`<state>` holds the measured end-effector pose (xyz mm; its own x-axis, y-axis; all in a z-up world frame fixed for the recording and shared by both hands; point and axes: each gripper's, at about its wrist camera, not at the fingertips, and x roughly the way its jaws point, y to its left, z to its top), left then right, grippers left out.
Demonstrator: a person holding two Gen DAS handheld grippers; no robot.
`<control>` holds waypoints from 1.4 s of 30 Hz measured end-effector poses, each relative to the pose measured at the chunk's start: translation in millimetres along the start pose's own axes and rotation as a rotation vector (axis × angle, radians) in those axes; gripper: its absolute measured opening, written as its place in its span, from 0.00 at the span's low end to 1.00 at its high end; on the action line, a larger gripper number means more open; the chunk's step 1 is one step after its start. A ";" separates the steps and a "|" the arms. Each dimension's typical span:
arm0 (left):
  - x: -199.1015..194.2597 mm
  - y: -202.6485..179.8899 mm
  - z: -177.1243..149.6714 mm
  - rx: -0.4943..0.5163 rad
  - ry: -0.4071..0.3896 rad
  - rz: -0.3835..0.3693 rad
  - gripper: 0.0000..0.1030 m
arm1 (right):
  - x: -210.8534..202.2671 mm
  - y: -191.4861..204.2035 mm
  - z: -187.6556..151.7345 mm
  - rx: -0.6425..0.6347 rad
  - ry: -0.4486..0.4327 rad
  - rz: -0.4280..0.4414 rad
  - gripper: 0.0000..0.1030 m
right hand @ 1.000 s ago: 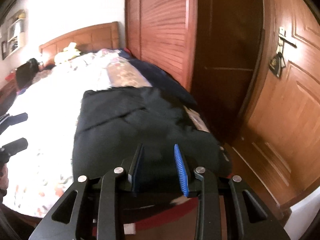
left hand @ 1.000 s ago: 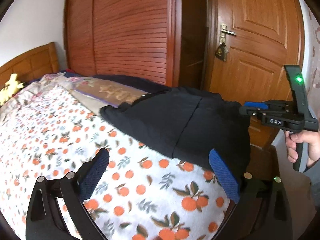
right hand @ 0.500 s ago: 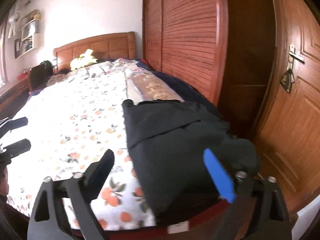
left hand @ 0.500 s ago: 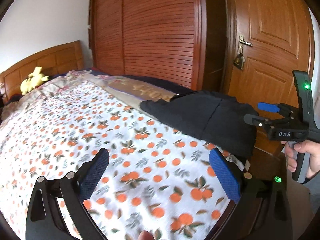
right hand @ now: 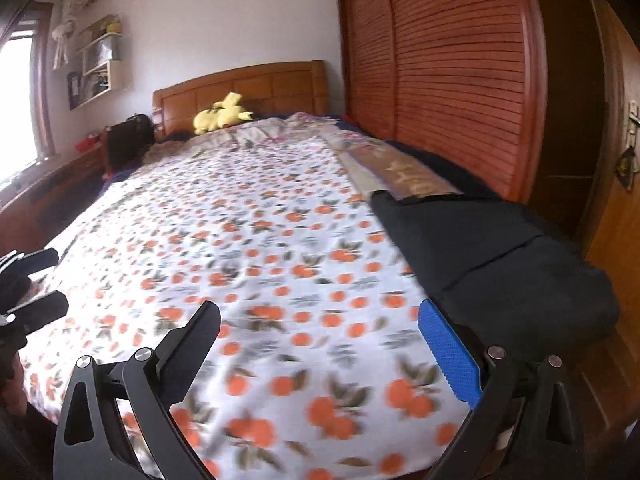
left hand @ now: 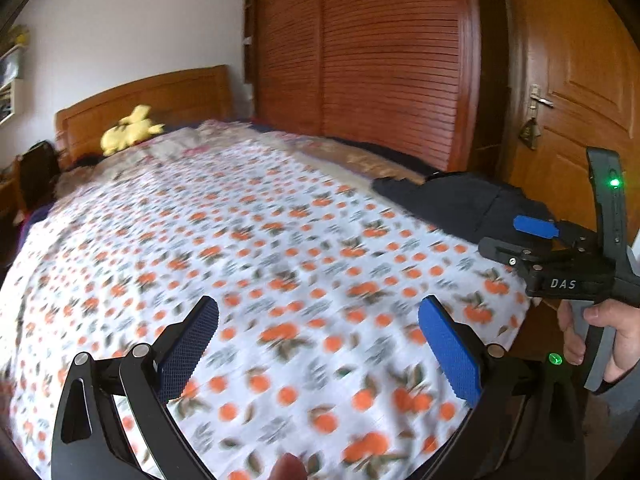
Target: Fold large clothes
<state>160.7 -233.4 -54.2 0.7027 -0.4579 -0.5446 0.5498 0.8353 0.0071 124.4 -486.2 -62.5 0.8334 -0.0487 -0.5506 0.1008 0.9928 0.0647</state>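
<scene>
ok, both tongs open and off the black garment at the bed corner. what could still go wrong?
1. The folded garment lies at the bed's corner, its near end at the edge; it might slide off.
2. The right tongs hover just beside it; a sideways sweep could undo the fold.
3. Both views are blurred, so a re-grasp may miss.

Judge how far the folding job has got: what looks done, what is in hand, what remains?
Done: the black garment lies folded into a compact stack at the bed's corner on the orange-print sheet. In hand: nothing; the left gripper and right gripper are both open and empty above the sheet. Left: no other unfolded garment shows, so the job looks finished, or awaits another item.
</scene>
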 end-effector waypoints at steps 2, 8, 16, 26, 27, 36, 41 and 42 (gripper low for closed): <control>-8.5 13.4 -8.8 -0.018 0.015 0.026 0.98 | -0.7 18.5 -3.4 -0.004 -0.002 0.025 0.93; -47.6 55.0 -39.6 -0.101 0.035 0.108 0.98 | -7.1 74.2 -10.7 -0.038 -0.007 0.119 0.93; -110.4 92.1 -61.0 -0.183 0.005 0.253 0.98 | -32.5 137.9 -18.9 -0.079 -0.033 0.246 0.93; -189.7 109.8 -66.5 -0.239 -0.100 0.404 0.98 | -77.5 187.1 -11.8 -0.102 -0.107 0.368 0.93; -195.7 110.0 -66.8 -0.243 -0.108 0.412 0.98 | -81.9 191.0 -11.4 -0.107 -0.113 0.375 0.93; -223.1 112.9 -75.7 -0.280 -0.144 0.446 0.98 | -102.8 215.7 -13.8 -0.144 -0.144 0.401 0.93; -226.4 119.8 -79.6 -0.306 -0.150 0.450 0.98 | -102.4 217.1 -14.7 -0.147 -0.142 0.402 0.93; -226.3 120.3 -79.9 -0.306 -0.150 0.451 0.98 | -102.5 218.2 -15.1 -0.147 -0.142 0.402 0.93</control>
<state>31.7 -5.0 2.9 0.9064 -0.0544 -0.4188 0.0396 0.9982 -0.0440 52.8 -263.0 -4.5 0.8581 0.3396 -0.3851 -0.3159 0.9405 0.1255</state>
